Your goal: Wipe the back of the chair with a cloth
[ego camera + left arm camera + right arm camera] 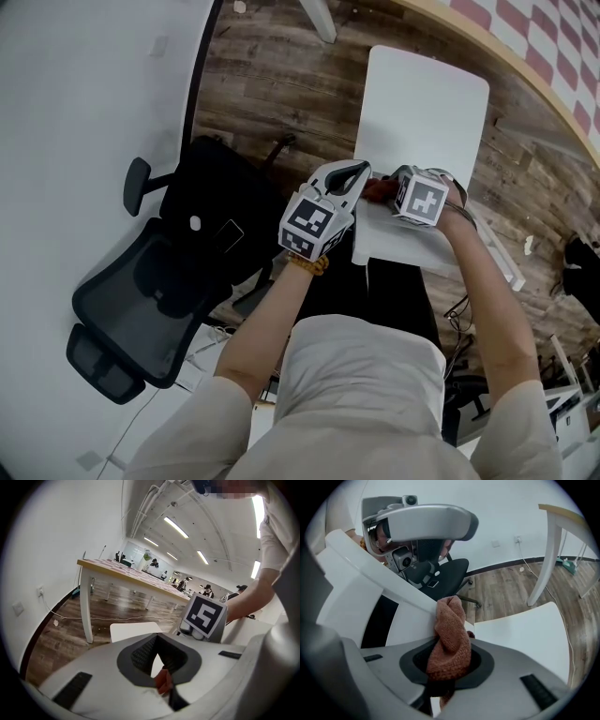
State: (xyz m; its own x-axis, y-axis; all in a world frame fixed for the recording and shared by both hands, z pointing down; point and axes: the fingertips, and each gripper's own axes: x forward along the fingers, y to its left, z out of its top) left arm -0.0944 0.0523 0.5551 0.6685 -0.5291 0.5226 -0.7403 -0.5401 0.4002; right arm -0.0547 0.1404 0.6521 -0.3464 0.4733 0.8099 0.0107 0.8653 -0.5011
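My right tool is clamping the cloth atop the chair back. My left tool, nearly closed, is nipping the cloth's edge there.

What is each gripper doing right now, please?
Left gripper: closed, apparently pinching a bit of cloth.
Right gripper: closed on the cloth.

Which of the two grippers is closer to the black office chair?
Left. The left gripper is on the side toward the black office chair, though apart from it; the right gripper, holding the cloth, is farther off, over the white chair.
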